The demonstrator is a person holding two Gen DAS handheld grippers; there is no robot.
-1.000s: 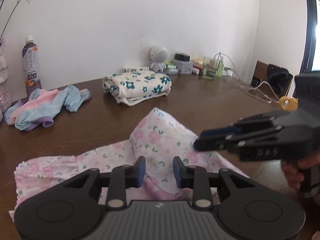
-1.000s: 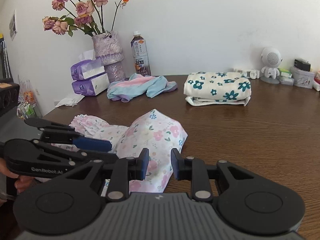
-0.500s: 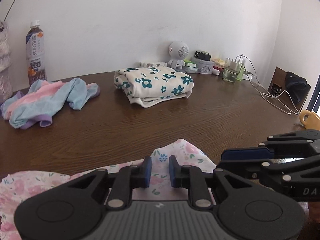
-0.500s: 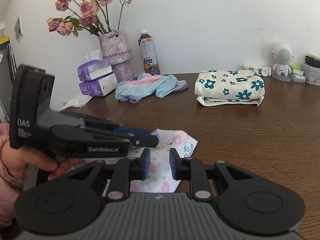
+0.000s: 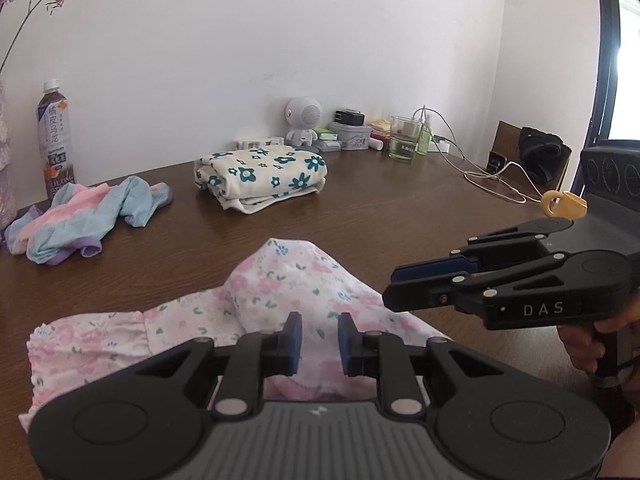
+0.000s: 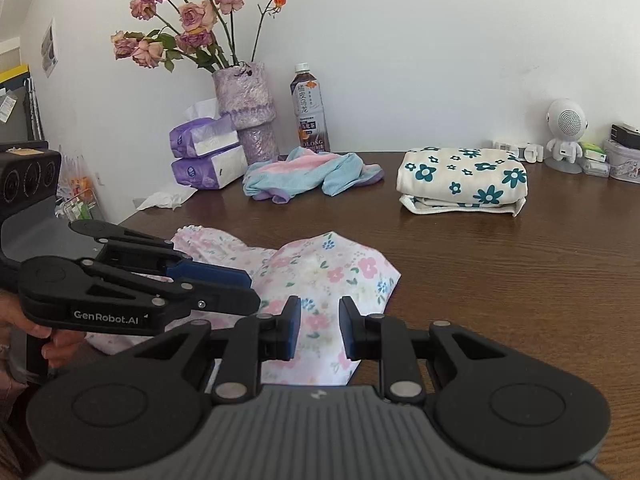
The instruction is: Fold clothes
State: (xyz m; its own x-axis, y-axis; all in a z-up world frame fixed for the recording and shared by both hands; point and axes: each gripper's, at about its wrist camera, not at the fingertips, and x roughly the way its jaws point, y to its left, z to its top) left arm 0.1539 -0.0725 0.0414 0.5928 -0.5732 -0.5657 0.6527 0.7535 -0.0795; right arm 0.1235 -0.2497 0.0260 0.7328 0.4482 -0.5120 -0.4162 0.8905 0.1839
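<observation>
Roses (image 6: pixel 188 24) in purple vase (image 6: pixel 246 108) on table (image 6: pixel 500 264)

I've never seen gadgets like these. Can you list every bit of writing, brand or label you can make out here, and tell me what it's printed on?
"DAS": side of the right gripper.
"GenRobot.AI": side of the left gripper.
"OLONG", beneath large Chinese characters that I cannot read with certainty: label of the tea bottle.
Purple tissue packs: print too small to read.
Paper on the wall: blurred.
Small boxes beside the white speaker figure: unreadable.
</observation>
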